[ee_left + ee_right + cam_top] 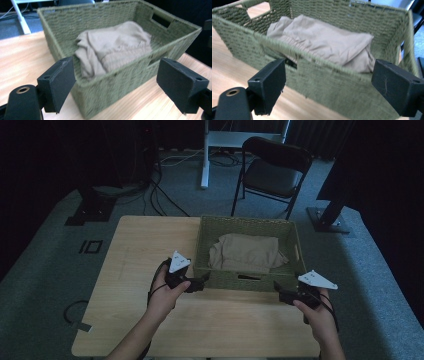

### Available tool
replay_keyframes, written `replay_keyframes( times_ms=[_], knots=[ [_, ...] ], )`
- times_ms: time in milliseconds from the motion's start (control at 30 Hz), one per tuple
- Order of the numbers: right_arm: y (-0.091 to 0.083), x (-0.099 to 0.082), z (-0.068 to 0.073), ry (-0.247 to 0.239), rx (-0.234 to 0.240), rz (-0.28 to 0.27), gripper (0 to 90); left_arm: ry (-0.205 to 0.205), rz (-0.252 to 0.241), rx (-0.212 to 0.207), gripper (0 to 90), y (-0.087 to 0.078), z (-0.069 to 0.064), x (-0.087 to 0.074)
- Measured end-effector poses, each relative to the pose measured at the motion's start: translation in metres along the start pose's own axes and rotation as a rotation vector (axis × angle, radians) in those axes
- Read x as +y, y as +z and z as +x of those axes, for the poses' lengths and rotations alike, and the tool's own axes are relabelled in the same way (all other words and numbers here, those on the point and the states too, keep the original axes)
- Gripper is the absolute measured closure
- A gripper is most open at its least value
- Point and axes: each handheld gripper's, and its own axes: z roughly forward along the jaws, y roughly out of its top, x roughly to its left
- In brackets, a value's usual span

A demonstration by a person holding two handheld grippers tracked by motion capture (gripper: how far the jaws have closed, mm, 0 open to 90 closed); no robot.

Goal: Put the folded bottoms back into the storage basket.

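A green woven basket point(245, 281) stands at the far right part of a light wooden table point(140, 250). Inside it lies a crumpled beige cloth point(246, 252). My left gripper point(204, 281) is at the basket's near left corner, jaws open and empty, pointing at the basket point(105, 92) and the cloth point(115, 47). My right gripper point(278, 291) is at the near right corner, also open with nothing between its jaws. In the right gripper view the basket's near wall point(332, 80) lies just beyond the jaws and the cloth point(327, 42) sits behind it.
A black folding chair point(272, 170) and a white desk leg point(205, 155) stand on the grey carpet beyond the table. Cables run across the floor at the back left. Bare tabletop stretches left of the basket and along the near edge.
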Motion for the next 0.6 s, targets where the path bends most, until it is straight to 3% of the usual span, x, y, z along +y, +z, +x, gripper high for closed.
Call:
replay_keyframes(
  times_ms=[133,333,600],
  knots=[
    [-0.001,-0.012,0.001,0.003,-0.003,0.017,12.0,-0.017,-0.001,0.009,16.3,-0.001,0.003,-0.014],
    [0.003,-0.030,0.002,0.009,-0.007,0.050,12.1,-0.006,0.024,0.027,16.3,0.000,0.003,-0.032],
    [0.014,-0.052,0.005,0.036,-0.001,0.089,12.1,-0.034,0.080,0.005,16.3,0.008,0.005,-0.063]
  ],
)
